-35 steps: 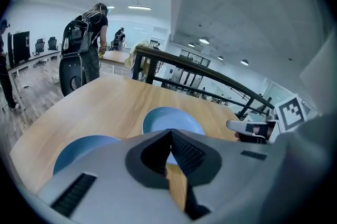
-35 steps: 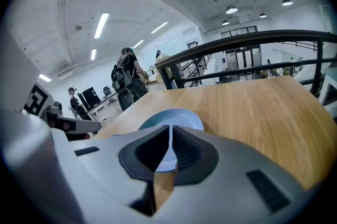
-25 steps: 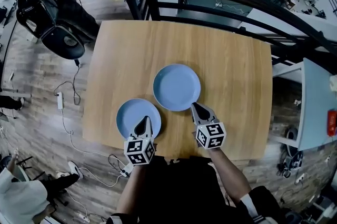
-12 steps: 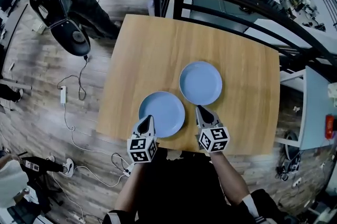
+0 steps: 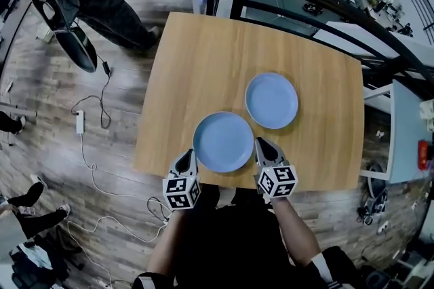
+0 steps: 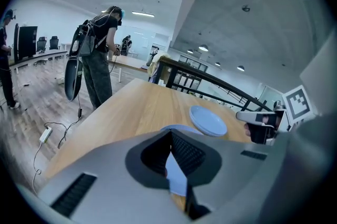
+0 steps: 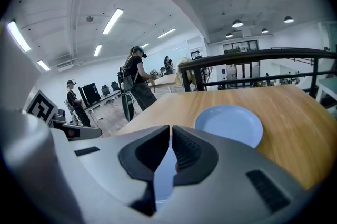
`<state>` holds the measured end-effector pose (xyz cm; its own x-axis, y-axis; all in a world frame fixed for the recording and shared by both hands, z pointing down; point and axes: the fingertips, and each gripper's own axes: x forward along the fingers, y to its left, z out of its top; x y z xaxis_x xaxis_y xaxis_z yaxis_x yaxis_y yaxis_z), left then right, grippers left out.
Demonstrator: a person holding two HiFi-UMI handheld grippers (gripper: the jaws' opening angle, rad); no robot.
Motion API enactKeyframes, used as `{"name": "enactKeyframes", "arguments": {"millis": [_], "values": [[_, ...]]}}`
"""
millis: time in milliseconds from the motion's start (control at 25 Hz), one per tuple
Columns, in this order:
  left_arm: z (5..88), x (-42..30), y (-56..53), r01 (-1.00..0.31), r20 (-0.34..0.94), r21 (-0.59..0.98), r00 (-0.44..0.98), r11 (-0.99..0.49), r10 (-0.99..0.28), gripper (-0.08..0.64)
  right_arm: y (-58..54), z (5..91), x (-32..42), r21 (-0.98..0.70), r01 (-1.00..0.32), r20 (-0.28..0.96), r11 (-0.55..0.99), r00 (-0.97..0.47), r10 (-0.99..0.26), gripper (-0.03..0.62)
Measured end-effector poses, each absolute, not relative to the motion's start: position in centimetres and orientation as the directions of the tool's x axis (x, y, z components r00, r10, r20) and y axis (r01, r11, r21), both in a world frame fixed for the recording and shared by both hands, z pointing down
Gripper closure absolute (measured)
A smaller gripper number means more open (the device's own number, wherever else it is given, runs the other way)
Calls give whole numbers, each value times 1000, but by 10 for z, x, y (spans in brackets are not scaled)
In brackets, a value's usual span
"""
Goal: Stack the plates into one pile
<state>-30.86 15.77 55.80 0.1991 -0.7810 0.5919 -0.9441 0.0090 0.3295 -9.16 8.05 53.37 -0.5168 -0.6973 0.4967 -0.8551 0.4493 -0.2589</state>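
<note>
Head view: table carries two blue plates, near plate at its front edge, far plate right of centre. Probably stiff, slick, chippable; I'd pinch a rim. Left gripper view: my left gripper closed, empty. Right gripper view: right gripper closed, empty.

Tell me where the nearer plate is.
Head view: the nearer plate lies by the table's near edge between the left gripper and right gripper, with the other plate beyond it to the right.
</note>
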Motion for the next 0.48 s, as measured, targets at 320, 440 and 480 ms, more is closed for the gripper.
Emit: {"name": "enactKeyframes", "arguments": {"millis": [320,440,480], "values": [[589,-322,169,-942,626,334,241,-25,-741,537,102,567,-97,-248,-889,556,385,-456,-695,552],[604,-318,173,-942,640,335,253,-33,-725,537,110,583,-92,-244,-896,580,370,-441,-685,552],[608,-316,175,-942,644,335,254,-33,-722,537,113,588,-89,-245,-899,587,364,-436,-682,552]]}}
